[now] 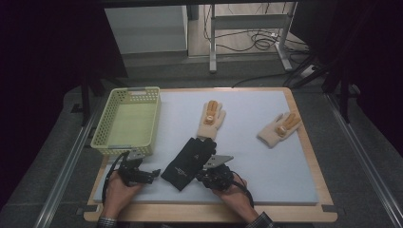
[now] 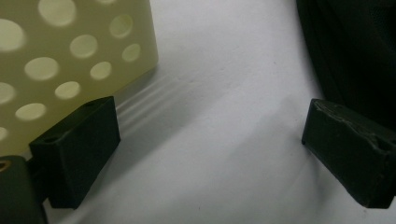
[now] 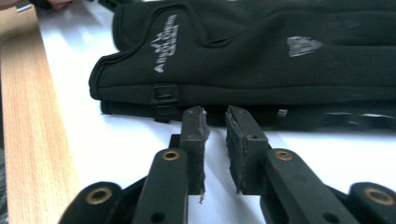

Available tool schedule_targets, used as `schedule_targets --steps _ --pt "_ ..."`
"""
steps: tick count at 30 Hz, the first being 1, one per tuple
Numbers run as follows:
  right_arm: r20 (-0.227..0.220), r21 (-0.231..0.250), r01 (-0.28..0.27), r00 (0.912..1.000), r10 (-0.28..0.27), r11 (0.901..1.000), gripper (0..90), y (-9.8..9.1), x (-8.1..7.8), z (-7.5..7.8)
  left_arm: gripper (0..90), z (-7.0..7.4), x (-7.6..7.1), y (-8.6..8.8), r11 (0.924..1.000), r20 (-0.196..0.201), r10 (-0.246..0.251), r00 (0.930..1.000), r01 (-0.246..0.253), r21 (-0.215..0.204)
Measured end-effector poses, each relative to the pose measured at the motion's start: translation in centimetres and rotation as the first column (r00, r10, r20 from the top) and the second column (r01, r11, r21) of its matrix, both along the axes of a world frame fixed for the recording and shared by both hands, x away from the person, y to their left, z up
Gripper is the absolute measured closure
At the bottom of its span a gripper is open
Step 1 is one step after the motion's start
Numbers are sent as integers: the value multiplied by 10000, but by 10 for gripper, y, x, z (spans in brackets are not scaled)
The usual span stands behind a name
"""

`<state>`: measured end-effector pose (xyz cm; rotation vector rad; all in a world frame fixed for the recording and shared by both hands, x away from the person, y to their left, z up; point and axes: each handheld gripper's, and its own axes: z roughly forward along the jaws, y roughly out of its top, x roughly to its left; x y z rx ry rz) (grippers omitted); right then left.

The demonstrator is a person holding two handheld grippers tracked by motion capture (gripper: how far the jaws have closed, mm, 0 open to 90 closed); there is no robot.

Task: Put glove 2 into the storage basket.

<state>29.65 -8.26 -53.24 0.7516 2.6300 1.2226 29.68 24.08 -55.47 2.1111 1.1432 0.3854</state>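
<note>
Two black gloves [image 3: 243, 70] are lying before my right gripper [image 3: 215, 122], slightly parted, empty; my left gripper [image 2: 210, 140] is spreading wide beside the basket [image 2: 70, 60].

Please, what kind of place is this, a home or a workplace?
Probably a lab or workshop set up for recording. A white mat lies on a wooden board, with a basket and gloves laid out. Behind, cables lie on the floor near a metal frame.

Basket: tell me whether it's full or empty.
Empty. The high view looks straight into the basket and shows a bare floor; both tan gloves and the black gloves lie on the mat.
</note>
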Motion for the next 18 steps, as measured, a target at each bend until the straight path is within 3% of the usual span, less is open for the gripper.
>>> schedule_targets --steps 4,9,13,14,16,17,18 --pt "311 -31 460 9985 -459 9989 693 -18 4 8 38 0 0 0 10000 2 -39 10000 39 31" --pt "779 -177 1199 9899 -1182 9926 605 -42 12 14 38 0 0 0 10000 10 -47 10000 47 50" --pt "985 -357 2083 9740 -2040 9774 461 -73 22 17 38 0 0 0 10000 13 -41 10000 41 50" --pt "985 -357 2083 9740 -2040 9774 461 -73 22 17 38 0 0 0 10000 24 -43 10000 43 44" --pt "1078 -586 2548 9628 -2476 9652 369 -90 28 17 38 0 0 0 10000 27 -46 10000 46 40" --pt "1078 -586 2548 9628 -2476 9652 369 -90 28 17 38 0 0 0 10000 27 -46 10000 46 40" --pt "1129 -747 2745 9575 -2654 9587 318 -99 32 16 37 0 0 0 10000 -15 -36 10000 36 28"
